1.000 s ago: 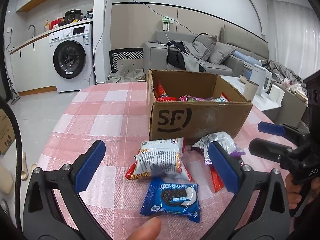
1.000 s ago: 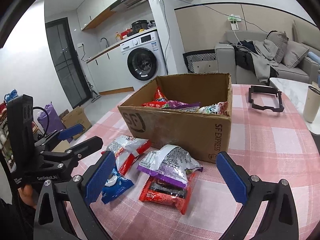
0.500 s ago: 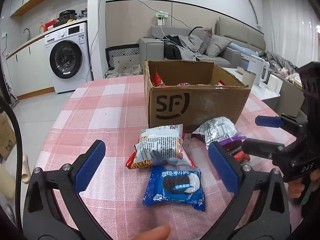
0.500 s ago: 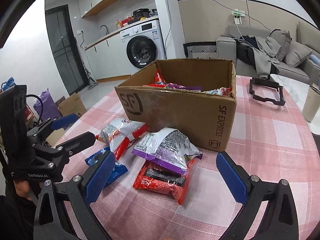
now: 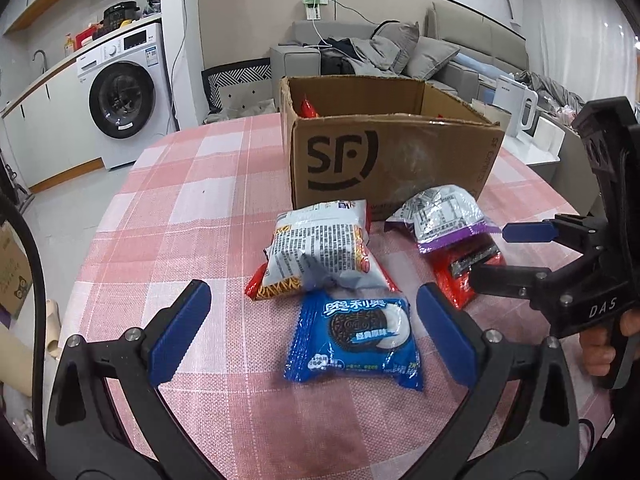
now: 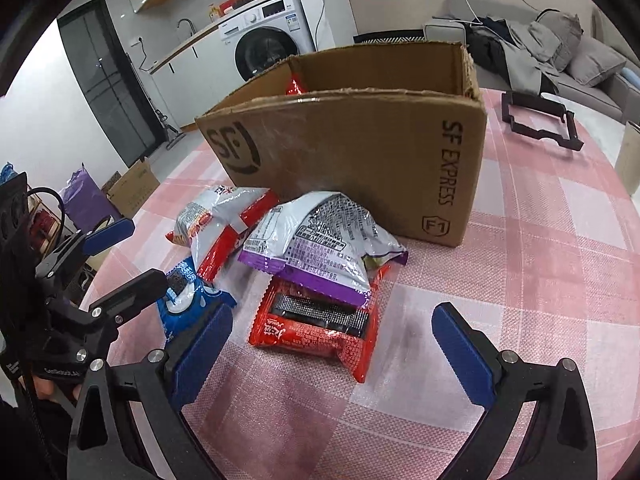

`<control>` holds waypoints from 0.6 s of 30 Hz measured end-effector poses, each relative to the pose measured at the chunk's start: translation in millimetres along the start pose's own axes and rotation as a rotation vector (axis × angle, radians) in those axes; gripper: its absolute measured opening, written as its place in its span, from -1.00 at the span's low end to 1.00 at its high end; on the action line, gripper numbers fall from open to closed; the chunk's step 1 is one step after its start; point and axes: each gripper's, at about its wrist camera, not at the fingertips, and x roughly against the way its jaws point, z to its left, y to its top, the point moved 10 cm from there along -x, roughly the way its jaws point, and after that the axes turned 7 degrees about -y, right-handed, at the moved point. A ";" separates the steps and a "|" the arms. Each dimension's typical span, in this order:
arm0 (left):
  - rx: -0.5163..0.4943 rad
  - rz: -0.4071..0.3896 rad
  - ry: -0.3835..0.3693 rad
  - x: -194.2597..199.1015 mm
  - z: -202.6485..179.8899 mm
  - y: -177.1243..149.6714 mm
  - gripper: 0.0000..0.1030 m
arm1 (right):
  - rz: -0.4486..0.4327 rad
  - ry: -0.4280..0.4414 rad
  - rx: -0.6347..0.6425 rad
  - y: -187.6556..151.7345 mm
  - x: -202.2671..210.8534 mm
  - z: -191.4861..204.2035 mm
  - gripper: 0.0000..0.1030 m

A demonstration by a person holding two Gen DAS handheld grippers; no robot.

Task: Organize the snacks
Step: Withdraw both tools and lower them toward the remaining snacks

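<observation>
A blue Oreo packet (image 5: 354, 338) lies on the checked tablecloth, between the open jaws of my left gripper (image 5: 314, 330). Behind it lies a white and red snack bag (image 5: 320, 252). To the right a white and purple bag (image 5: 444, 216) rests on a red wafer packet (image 5: 460, 276). My right gripper (image 6: 334, 354) is open, low over the red wafer packet (image 6: 320, 326) and the purple bag (image 6: 320, 240). The open SF cardboard box (image 5: 384, 156) holds several snacks; it also shows in the right wrist view (image 6: 360, 140).
A black frame (image 6: 540, 120) lies on the table right of the box. A paper cup (image 6: 630, 160) stands at the right edge. A washing machine (image 5: 124, 100) and a sofa (image 5: 400, 52) stand beyond the table. The table edge curves close on the left.
Both grippers have dropped lower and closer to the loose packets in front of the box. The Oreo packet now sits between the left jaws, the red wafer packet between the right jaws.
</observation>
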 end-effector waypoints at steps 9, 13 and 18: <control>0.005 0.017 0.017 -7.2 9.1 -5.8 0.99 | 0.031 -0.049 0.011 -6.9 -15.6 4.8 0.84; 0.018 0.015 0.016 -8.2 12.7 -5.5 0.99 | 0.027 -0.067 0.023 -7.0 -19.8 8.4 0.83; 0.006 0.025 0.007 -10.3 10.1 -7.0 0.99 | 0.028 -0.125 0.066 -8.6 -22.7 9.1 0.75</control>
